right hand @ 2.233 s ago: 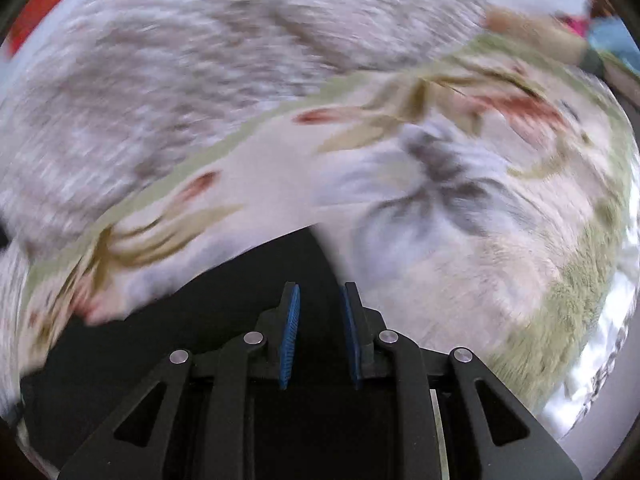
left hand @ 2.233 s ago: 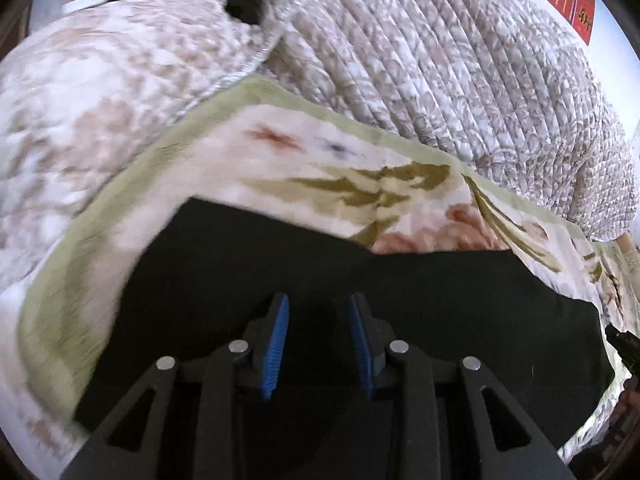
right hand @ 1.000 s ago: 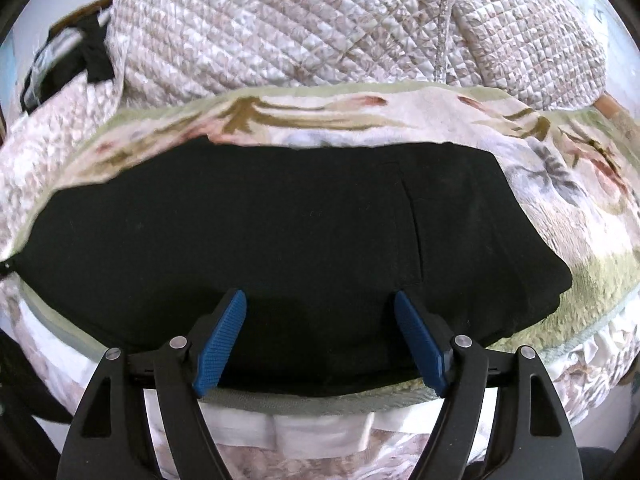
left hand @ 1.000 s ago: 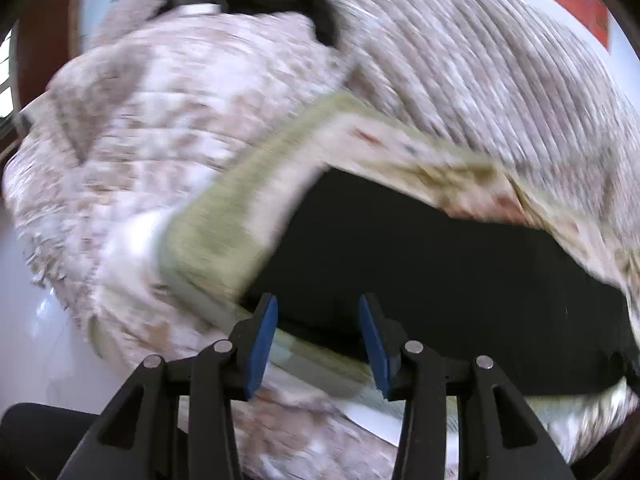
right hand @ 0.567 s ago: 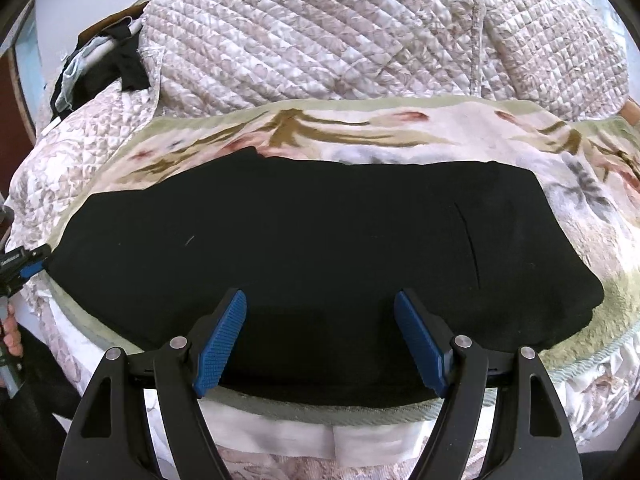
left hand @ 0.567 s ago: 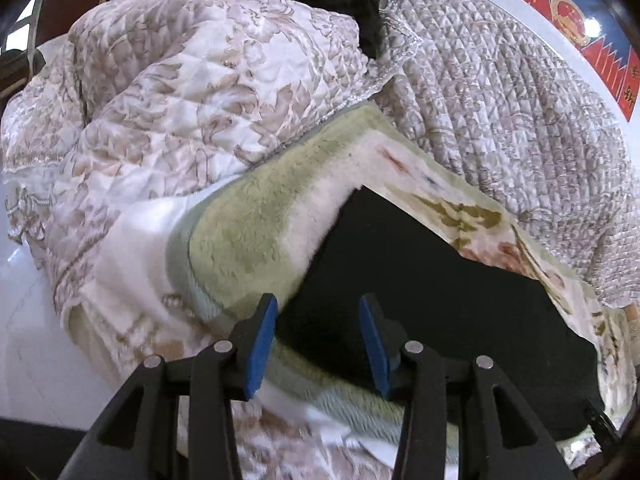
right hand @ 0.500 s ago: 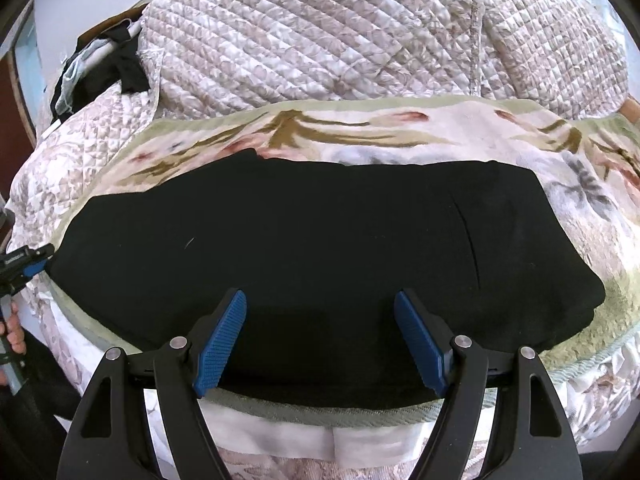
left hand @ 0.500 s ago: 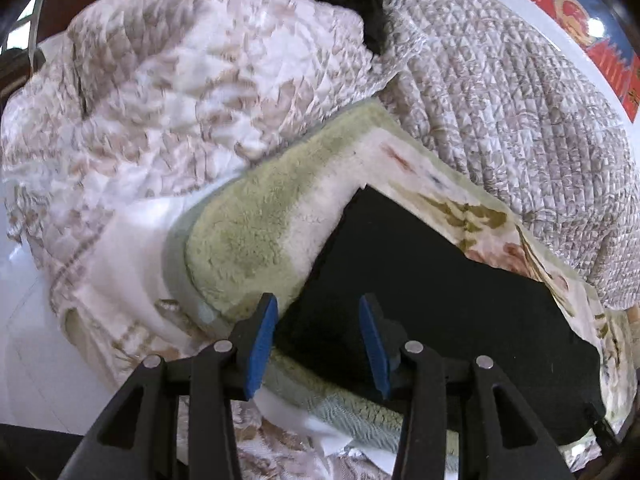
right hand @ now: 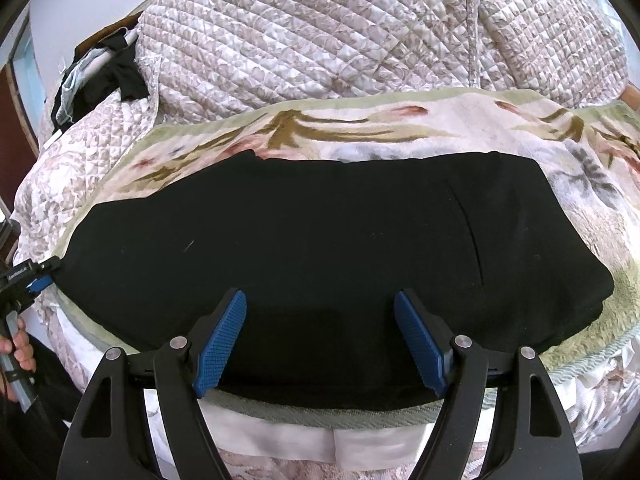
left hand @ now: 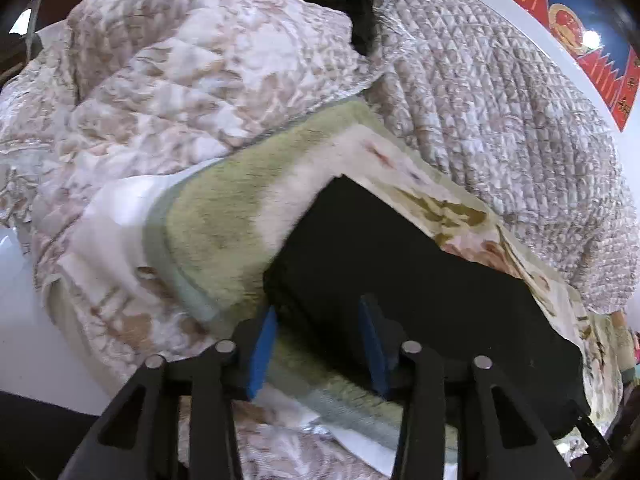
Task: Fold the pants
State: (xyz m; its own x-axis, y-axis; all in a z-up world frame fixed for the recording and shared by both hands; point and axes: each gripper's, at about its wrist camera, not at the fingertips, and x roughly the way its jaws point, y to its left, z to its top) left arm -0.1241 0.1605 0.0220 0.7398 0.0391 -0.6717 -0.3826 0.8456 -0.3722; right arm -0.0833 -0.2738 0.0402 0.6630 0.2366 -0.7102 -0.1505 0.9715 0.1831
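Observation:
The black pants (right hand: 320,232) lie folded into one long band across a floral blanket (right hand: 340,136) on a bed. At their left end, my left gripper (left hand: 316,332) has the near corner of the pants (left hand: 400,272) between its blue pads; its jaws are closing, and the pads do not visibly press the cloth. The right wrist view shows that left gripper (right hand: 32,276) at the band's left tip, with a hand (right hand: 14,350) on its handle. Over the middle of the near edge hangs my right gripper (right hand: 320,320), wide open, nothing gripped.
A quilted beige bedspread (right hand: 360,28) is bunched up behind the blanket and to its left (left hand: 180,80). Dark clothes (right hand: 104,72) lie piled at the back left. The bed's near edge drops to white sheets (right hand: 320,436) and a pale floor (left hand: 24,320).
Both grippers have pulled back from the pants and opened wider than two seconds ago. The left one has swung to the band's left corner, rolled a little, and its fingers have narrowed slightly.

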